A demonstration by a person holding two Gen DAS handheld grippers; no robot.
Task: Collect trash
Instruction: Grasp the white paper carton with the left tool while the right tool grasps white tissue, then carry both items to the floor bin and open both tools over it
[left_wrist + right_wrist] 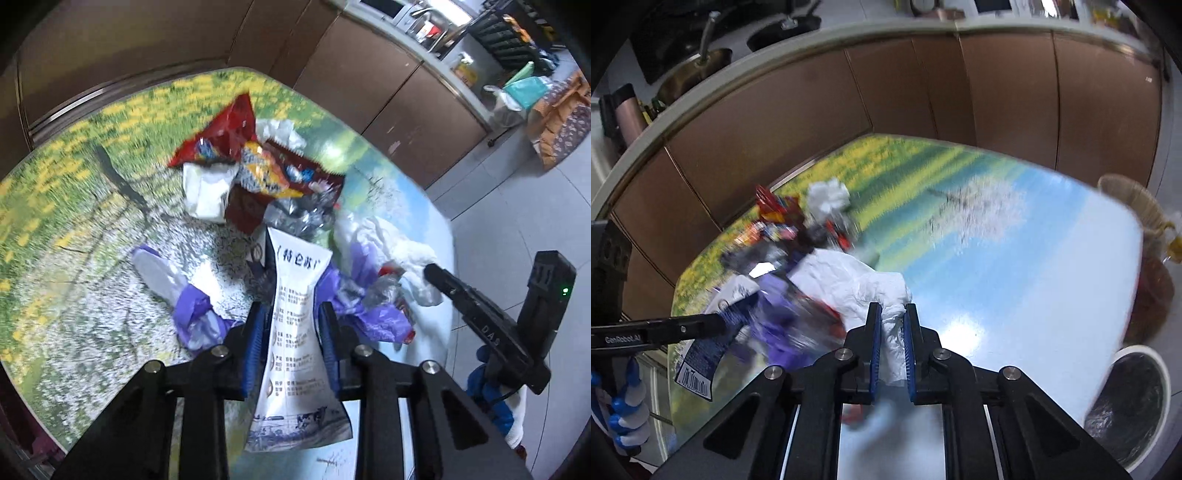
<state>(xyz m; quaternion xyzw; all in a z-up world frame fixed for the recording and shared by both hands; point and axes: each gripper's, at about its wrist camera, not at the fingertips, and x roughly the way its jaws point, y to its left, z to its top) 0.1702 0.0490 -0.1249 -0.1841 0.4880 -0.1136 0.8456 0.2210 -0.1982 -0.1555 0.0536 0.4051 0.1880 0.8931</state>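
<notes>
A white printed pouch is pinched by the left gripper and crumpled white paper by the right gripper, both drawn from the heap mid-bench (presumably for the lined bin off the bench's right edge).

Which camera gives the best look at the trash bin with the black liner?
The right wrist view: the white-rimmed trash bin with its dark liner sits at the lower right, beside the table. The left wrist view doesn't show it at all, only floor beyond the table edge.
</notes>
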